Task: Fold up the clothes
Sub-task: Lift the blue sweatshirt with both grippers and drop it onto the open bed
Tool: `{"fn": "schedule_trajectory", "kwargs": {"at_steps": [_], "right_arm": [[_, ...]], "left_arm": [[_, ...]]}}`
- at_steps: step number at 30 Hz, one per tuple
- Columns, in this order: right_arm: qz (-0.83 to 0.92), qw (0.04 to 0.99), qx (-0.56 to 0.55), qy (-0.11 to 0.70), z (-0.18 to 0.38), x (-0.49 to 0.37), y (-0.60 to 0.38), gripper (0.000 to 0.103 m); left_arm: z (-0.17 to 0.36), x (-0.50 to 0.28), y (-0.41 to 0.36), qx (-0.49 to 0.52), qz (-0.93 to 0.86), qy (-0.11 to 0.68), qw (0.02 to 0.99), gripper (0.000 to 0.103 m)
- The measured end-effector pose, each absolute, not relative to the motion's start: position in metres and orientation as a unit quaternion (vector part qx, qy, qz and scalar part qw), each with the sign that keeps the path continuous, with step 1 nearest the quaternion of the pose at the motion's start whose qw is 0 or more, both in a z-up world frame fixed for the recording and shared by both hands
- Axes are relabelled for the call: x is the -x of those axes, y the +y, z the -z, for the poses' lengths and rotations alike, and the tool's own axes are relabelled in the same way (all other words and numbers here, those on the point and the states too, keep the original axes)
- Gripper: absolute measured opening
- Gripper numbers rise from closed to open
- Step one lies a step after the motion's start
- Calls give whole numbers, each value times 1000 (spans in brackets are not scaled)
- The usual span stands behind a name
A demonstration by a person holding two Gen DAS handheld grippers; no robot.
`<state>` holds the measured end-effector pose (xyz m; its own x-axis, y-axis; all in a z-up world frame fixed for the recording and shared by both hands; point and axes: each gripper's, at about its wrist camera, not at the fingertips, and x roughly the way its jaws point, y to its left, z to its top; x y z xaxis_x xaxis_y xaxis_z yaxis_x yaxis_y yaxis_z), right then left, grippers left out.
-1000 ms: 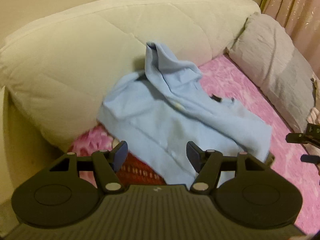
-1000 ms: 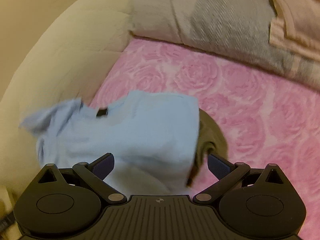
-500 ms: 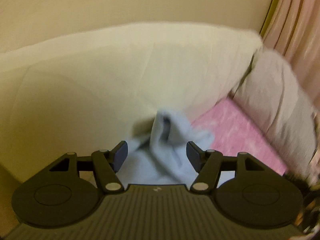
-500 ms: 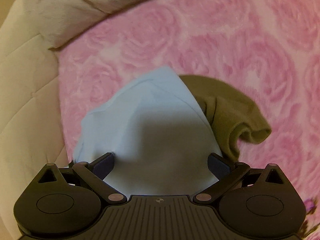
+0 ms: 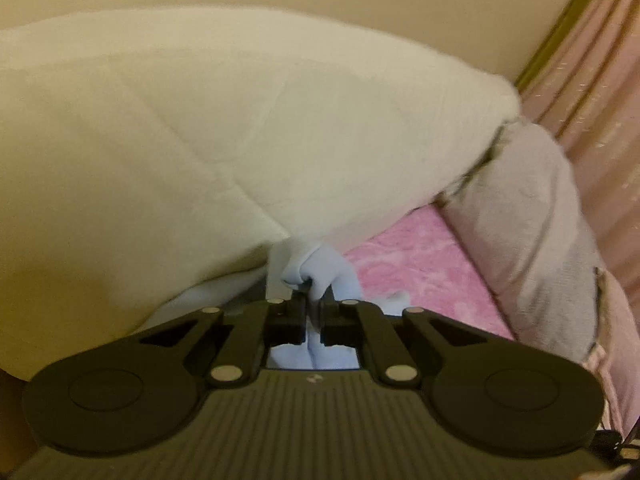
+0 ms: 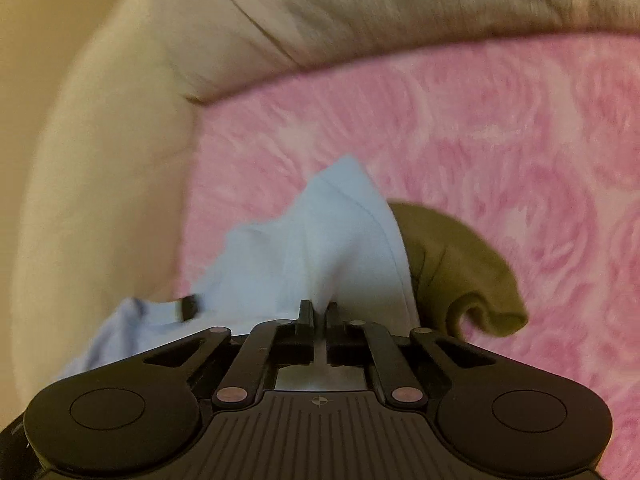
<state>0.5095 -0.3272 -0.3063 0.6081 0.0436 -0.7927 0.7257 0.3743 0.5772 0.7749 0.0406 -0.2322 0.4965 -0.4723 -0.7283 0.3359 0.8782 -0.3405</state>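
The left gripper is clamped on a bunched fold of the light blue shirt, which lies on the pink rose-patterned bedspread against a cream quilt. The right gripper pinches another edge of that shirt, beside an olive garment. No readable writing shows.

A light blue garment lies rumpled on a pink rose-patterned bed cover, one bunched fold drawn up against a cream quilt, another part raised into a peak. An olive-green garment lies crumpled beside it, touching its edge, partly tucked beneath.
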Motion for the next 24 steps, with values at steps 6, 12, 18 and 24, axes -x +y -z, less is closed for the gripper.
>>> {"fn": "schedule_trajectory", "kwargs": {"at_steps": [6, 12, 18, 24], "right_arm": [[201, 811, -470, 285, 225, -443, -322, 2], [205, 844, -464, 175, 150, -342, -322, 1], [223, 863, -446, 78, 91, -203, -305, 1], [264, 877, -402, -2, 26, -33, -282, 2]], "left_arm": [[147, -715, 30, 42, 296, 371, 879, 3], [55, -627, 11, 29, 389, 288, 874, 3], [-12, -511, -12, 28, 481, 221, 848, 3], [-51, -378, -53, 43, 577, 202, 790, 3]]}}
